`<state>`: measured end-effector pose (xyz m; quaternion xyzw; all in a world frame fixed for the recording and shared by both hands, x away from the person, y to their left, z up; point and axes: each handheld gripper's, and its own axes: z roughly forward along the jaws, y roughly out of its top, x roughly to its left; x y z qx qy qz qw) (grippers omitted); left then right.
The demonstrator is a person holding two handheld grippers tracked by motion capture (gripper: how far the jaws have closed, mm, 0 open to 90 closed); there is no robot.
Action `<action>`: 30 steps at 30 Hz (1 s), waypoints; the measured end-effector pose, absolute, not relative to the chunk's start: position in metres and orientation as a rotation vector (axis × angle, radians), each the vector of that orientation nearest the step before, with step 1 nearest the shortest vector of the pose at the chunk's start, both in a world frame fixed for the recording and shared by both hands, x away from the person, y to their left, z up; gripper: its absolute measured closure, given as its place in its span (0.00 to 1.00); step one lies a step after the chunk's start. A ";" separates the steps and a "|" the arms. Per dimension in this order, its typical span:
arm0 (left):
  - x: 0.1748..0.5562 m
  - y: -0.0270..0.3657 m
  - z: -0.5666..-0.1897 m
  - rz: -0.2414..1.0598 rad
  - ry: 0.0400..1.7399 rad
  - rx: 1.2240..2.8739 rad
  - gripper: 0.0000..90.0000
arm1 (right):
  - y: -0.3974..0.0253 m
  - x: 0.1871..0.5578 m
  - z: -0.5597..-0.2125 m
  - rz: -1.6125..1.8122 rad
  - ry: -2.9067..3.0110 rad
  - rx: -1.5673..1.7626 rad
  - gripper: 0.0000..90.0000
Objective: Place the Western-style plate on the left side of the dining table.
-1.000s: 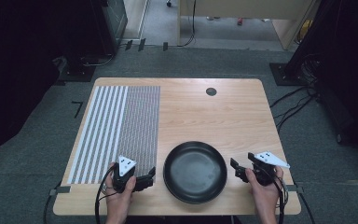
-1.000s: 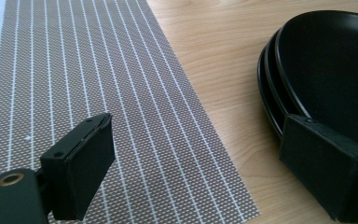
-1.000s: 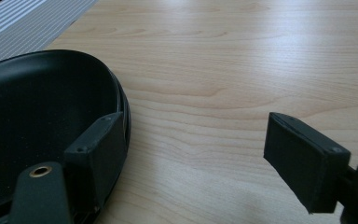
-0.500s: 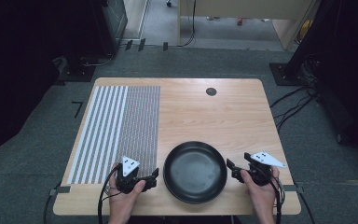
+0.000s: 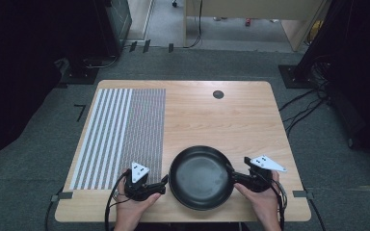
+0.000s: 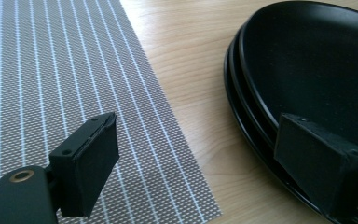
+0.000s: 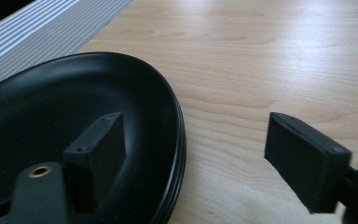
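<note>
Item: black pan [image 5: 201, 177], round, shallow, without visible handle, placed on the wooden counter [image 5: 212, 120] at its near edge, just right of a grey striped mat [image 5: 125, 130]; a small dark round fitting [image 5: 218, 94] is noted at the far side of the counter. Left gripper [image 5: 163, 183]: held in the person's left hand [image 5: 130, 211], set at the pan's left rim; in the left gripper view its jaws are seen spread wide, one over the mat [image 6: 74, 84], the other over the pan's rim [image 6: 270, 116], nothing being gripped. Right gripper [image 5: 232, 174]: held in the right hand [image 5: 265, 202] at the pan's right rim; in the right gripper view the jaws are likewise seen wide apart, one above the pan's inner surface [image 7: 51, 116], the other over bare counter [image 7: 261, 56], the rim passing between them. Step in hand, as judged: a two-sided grip on the rim is being prepared, not yet closed. Risks, as judged: the rim is thin, smooth and sloped, so a shallow bite could let the pan slide out of either pair of jaws; if one side is closed or raised ahead of the other, the pan could be tilted or pushed sideways onto the mat; the pan lies close to the counter's near edge, so a slip toward the person could carry it off.
</note>
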<state>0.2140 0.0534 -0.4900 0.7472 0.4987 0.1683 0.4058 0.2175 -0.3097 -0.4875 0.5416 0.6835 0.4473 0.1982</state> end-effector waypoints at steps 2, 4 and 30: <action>0.214 0.052 -0.490 0.415 1.253 1.892 0.16 | -0.309 0.217 -0.487 1.250 1.910 1.517 0.31; 0.213 0.050 -0.491 0.415 1.250 1.901 0.21 | -0.309 0.216 -0.487 1.249 1.897 1.513 0.39; 0.208 0.053 -0.487 0.247 1.199 1.843 0.57 | -0.312 0.212 -0.493 1.359 1.918 1.743 0.90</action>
